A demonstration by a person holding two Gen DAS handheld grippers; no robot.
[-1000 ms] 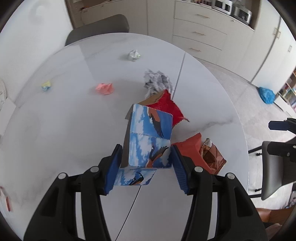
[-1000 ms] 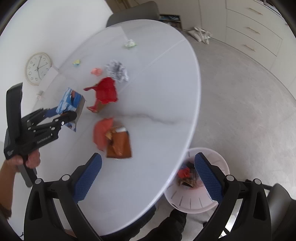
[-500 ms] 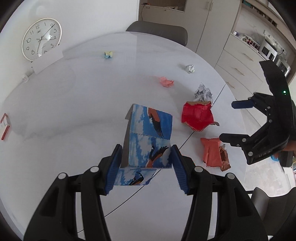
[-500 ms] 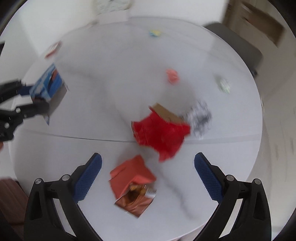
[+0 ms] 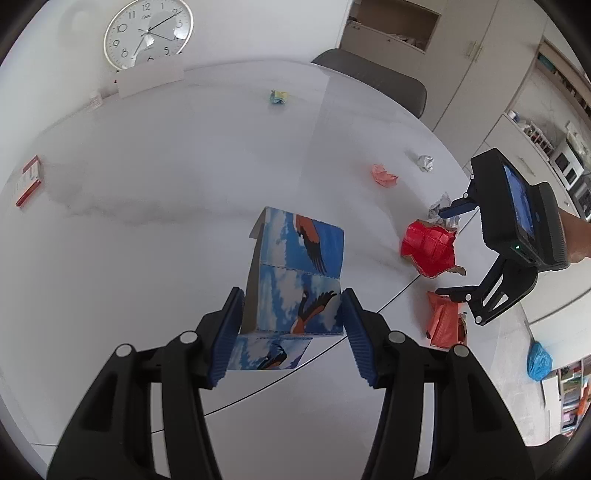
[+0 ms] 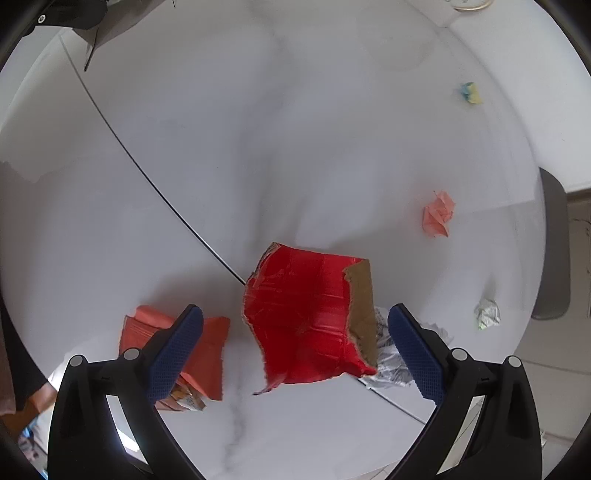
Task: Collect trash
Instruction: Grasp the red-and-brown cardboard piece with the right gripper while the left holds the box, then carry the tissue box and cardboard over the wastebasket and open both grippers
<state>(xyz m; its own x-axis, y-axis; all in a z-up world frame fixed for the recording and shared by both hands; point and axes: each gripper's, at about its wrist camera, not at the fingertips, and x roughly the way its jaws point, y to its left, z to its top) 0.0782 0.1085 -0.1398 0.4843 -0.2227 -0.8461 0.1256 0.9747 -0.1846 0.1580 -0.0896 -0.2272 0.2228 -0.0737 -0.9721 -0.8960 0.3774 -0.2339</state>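
Your left tool had its blue pads clamped on either side of the blue bird-print carton, which stood up between them, lifted clear above the white marble worktop. Your right tool hung over the worktop near its edge with its pads spread wide and nothing pinched between them. Right under that gap lay the torn red cardboard piece, flat on the worktop, brown backing showing along its torn edge. An orange wrapper lay just beside it, partly under one blue pad in the right wrist view, and a crumpled grey-and-white paper poked out from under the red piece's other side. Further in from the edge sat a pink paper wad, with a small silver-white wad close to the worktop's rim by the grey chair. A yellow-and-blue scrap lay well apart toward the far edge, where a wall clock leaned behind a white card. A small red-and-white box lay near the edge beside the wall. From the left wrist view you could see your right tool over the red piece, a forearm behind it.
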